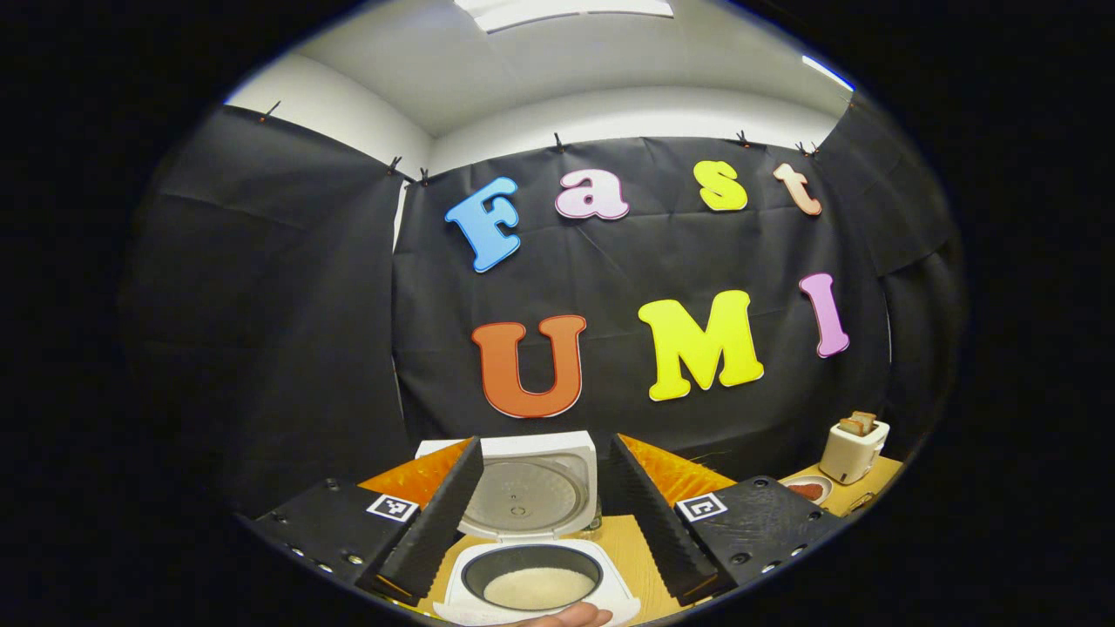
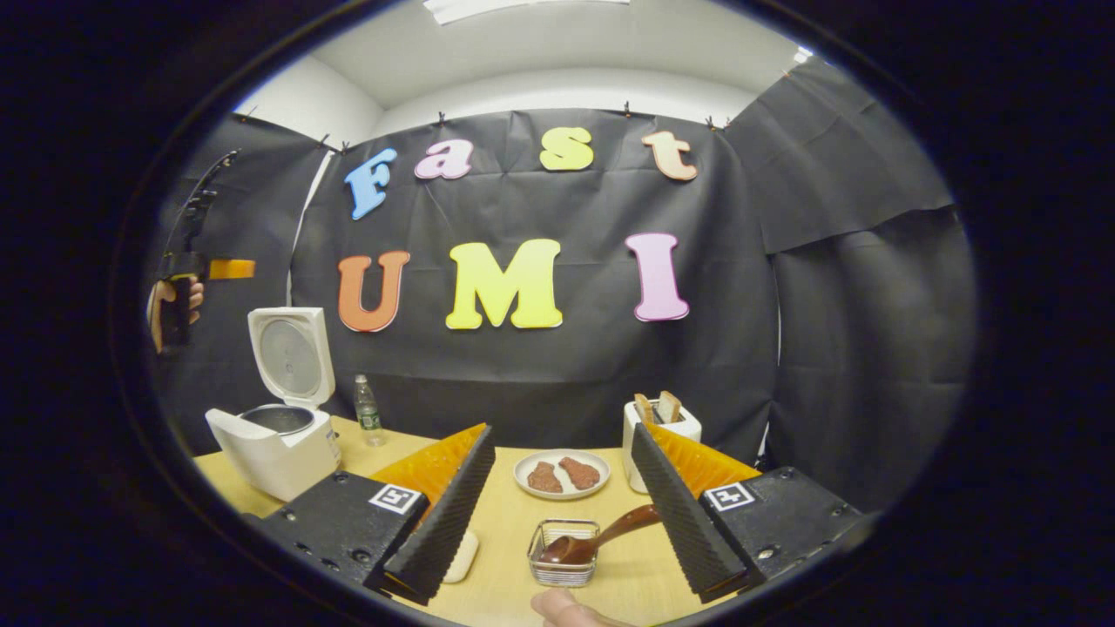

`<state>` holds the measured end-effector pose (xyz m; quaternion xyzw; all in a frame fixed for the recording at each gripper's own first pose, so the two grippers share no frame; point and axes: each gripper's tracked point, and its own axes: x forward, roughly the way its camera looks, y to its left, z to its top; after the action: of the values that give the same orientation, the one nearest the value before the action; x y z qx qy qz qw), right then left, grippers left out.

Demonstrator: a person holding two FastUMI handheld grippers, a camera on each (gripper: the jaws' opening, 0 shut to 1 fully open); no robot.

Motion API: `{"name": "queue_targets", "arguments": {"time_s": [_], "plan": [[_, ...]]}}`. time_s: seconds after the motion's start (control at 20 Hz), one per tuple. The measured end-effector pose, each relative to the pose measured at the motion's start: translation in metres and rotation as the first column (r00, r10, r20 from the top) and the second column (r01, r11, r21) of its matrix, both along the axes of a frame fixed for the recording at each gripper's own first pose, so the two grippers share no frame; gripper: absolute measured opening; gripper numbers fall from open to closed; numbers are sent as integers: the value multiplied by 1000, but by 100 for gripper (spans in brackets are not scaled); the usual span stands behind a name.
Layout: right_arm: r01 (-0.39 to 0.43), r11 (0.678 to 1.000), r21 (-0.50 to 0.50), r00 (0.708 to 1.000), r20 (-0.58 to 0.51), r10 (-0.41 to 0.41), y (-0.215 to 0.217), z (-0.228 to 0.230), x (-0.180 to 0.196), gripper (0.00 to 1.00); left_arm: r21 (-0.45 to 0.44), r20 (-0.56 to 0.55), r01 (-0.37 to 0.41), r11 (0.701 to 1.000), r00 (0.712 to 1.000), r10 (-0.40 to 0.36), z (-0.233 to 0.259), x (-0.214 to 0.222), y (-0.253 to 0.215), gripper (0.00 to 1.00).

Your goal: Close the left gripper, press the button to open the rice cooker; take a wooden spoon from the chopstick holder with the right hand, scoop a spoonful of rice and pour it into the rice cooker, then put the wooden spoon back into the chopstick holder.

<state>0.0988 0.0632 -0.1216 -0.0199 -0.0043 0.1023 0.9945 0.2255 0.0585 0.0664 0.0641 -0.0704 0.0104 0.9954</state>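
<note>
Reaching for the spoon (image 2: 601, 540) is what this moment turns on, and the right gripper (image 2: 557, 514) is plainly the one placed for it. Its fingers (image 2: 449, 514) stand wide apart with nothing between them, and the holder (image 2: 564, 564), a small wire basket, sits low in the gap between them, slightly toward the right finger. The spoon's bowl rests in the holder, dark and glossy. Its handle slants up and away from the holder toward the right finger and passes behind that finger's ribbed face, so its end is hidden. Whether handle and finger touch, I cannot tell.

Beyond the holder a plate (image 2: 562, 473) carries two brown pieces, and a toaster (image 2: 660, 435) stands just to the right of the plate. On the table (image 2: 505, 522) far left of the holder sits the cooker (image 2: 274, 444), lid up, with a bottle (image 2: 367, 409) near it. Above the cooker the left gripper (image 2: 187, 261) hangs in a hand, raised high.

From the left gripper view, that gripper's fingers (image 1: 435, 514) are also spread, empty, with the cooker (image 1: 536, 557) straight ahead between them. The lid stands open and white rice lies in the pot, so the button step looks done.

My read: the right fingers need to drop and settle across the handle, closing across its slant, before the spoon lifts out of the holder.
</note>
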Motion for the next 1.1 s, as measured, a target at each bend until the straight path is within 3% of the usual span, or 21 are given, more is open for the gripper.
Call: {"name": "queue_targets", "arguments": {"time_s": [0.1,0.3,0.55,0.8,0.9,0.95,1.0,1.1], "plan": [[2,1000,-2,1000,-6,-2,-2,-5,1,99,28,10,-13,1000,1000,13,1,38,13,92],[26,1000,0,1000,-17,-26,-13,-6,-6,100,-6,-19,-67,998,998,67,-10,99,39,95],[72,997,-16,997,-6,-72,-26,-3,-24,100,-114,13,-95,989,995,97,-1,153,74,95],[110,993,-53,994,5,-110,-35,5,-51,100,-78,-108,-145,986,985,136,-38,180,88,95],[121,991,-52,993,17,-120,-39,12,-64,100,-36,-193,-169,985,968,159,-63,182,94,95],[126,991,-50,992,17,-125,-42,16,-73,100,-61,-161,-164,985,975,153,-57,183,95,97],[122,992,-41,992,25,-121,-42,20,-82,100,-97,-210,-156,983,969,133,-60,183,93,100],[132,991,-24,991,30,-132,-50,27,-102,100,-112,-228,-163,980,964,134,-65,179,91,96]]}}
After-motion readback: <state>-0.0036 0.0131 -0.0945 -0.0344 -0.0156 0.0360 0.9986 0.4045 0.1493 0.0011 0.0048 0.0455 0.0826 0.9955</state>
